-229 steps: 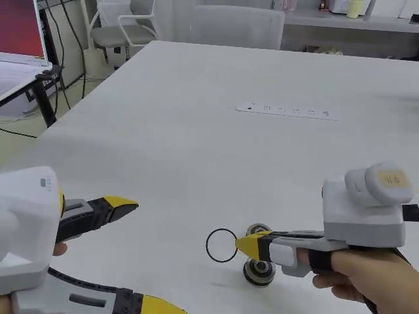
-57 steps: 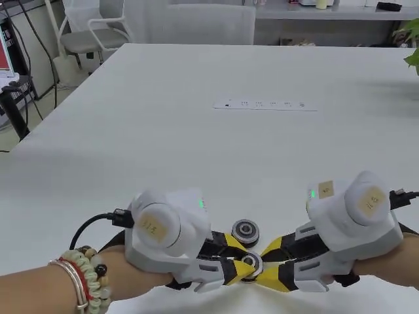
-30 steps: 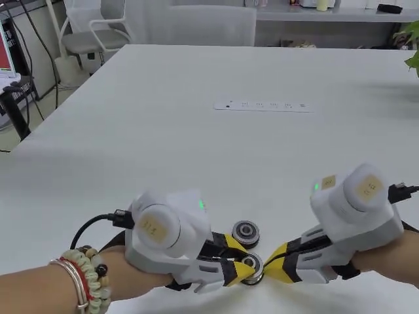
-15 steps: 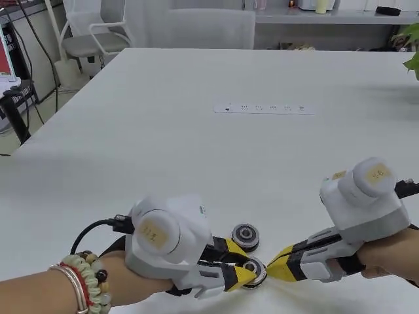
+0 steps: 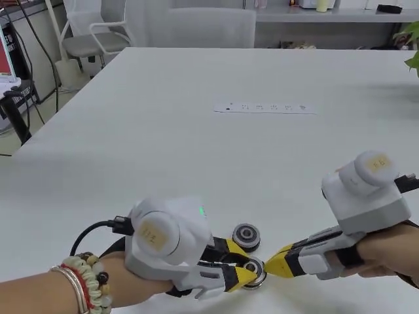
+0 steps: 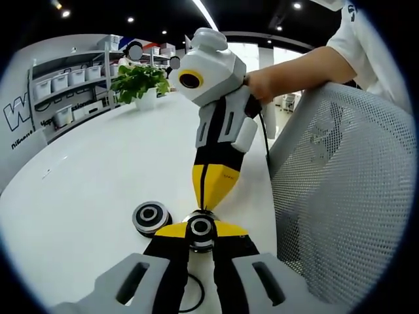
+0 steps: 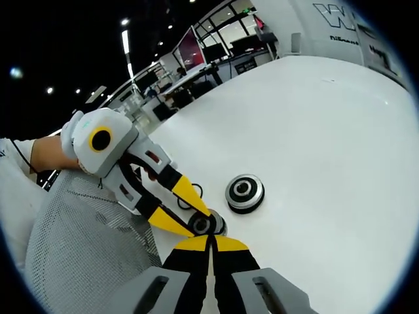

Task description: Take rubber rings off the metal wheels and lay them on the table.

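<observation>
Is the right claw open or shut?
Shut: on the right claw the jaws meet without gap, at the wheel in the left claw.

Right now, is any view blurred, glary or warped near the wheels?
Head view: sharp and evenly lit, no glare on the table. Left gripper view: the fisheye curves the table edge, yet the held wheel is crisp. Right gripper view: same curving, dark ceiling with bright spots, loose wheel clear.

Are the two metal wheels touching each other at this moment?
Apart. The right gripper view shows a strip of bare table between the free wheel and the clamped wheel.
</observation>
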Motion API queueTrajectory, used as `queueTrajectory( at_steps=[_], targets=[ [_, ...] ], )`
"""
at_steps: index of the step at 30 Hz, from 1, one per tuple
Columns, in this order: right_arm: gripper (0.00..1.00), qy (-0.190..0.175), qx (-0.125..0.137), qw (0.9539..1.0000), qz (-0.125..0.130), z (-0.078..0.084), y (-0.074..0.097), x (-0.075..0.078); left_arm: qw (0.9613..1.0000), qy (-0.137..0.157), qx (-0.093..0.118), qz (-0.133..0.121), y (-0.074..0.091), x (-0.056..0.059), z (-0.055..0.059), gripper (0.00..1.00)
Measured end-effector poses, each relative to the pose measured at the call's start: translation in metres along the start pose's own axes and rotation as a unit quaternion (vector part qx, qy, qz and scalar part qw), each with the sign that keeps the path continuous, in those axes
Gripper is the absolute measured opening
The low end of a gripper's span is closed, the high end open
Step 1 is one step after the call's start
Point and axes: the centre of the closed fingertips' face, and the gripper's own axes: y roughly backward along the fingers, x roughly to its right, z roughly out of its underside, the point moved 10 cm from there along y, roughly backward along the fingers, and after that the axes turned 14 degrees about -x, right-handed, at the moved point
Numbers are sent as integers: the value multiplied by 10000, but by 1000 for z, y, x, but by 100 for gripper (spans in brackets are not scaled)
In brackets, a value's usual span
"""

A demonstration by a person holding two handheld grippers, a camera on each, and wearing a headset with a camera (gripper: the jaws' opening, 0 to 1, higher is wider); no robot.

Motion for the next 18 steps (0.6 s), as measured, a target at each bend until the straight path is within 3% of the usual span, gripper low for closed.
queueTrajectory(
  at_steps=[18],
  targets=[
    [0, 21, 69, 10000, -58, -2, -1, -2, 10000, 5, 17, -4, 0, 0, 0, 8]
  ],
)
